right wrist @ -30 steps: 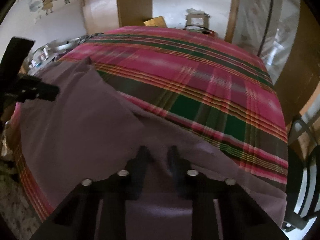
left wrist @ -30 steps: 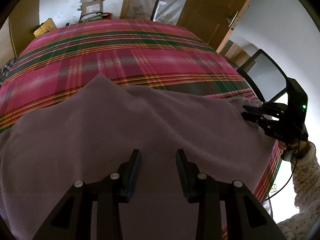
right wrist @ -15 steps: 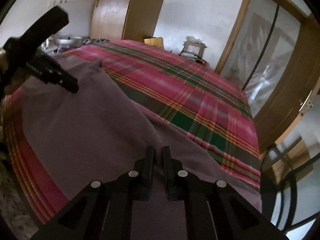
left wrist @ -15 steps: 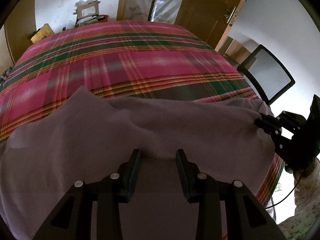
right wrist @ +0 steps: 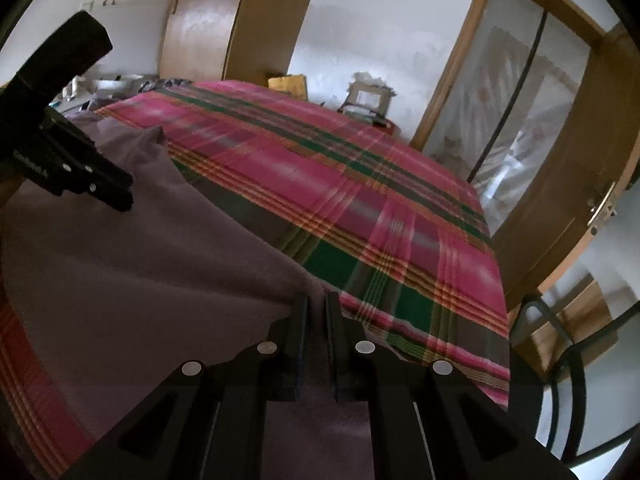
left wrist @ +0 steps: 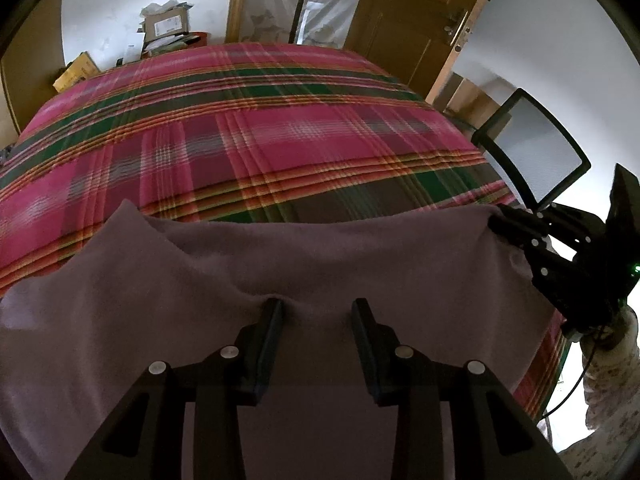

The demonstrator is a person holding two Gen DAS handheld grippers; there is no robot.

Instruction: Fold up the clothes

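Note:
A mauve garment (left wrist: 360, 264) is spread over the near part of a plaid bedcover (left wrist: 280, 132). My left gripper (left wrist: 318, 312) is open and points down at it, fingertips at the garment's far edge, with cloth lying below the gap. At the garment's right corner, my right gripper (left wrist: 504, 220) is shut on the fabric. In the right wrist view its fingers (right wrist: 318, 300) are almost together, with the garment (right wrist: 140, 260) pinched between them at its edge. The left gripper (right wrist: 120, 196) shows there at the left, over the cloth.
The bedcover (right wrist: 360, 184) stretches far beyond the garment. A black mesh chair (left wrist: 536, 152) stands right of the bed, in front of a wooden door (left wrist: 416, 20). Boxes (left wrist: 164, 28) are piled past the bed's far end. A patterned sleeve (left wrist: 612, 392) is at the right edge.
The right gripper's fingers closed on the garment's edge and tilted upward. The garment's far edge now lies nearer to the left gripper's fingertips, which stayed open.

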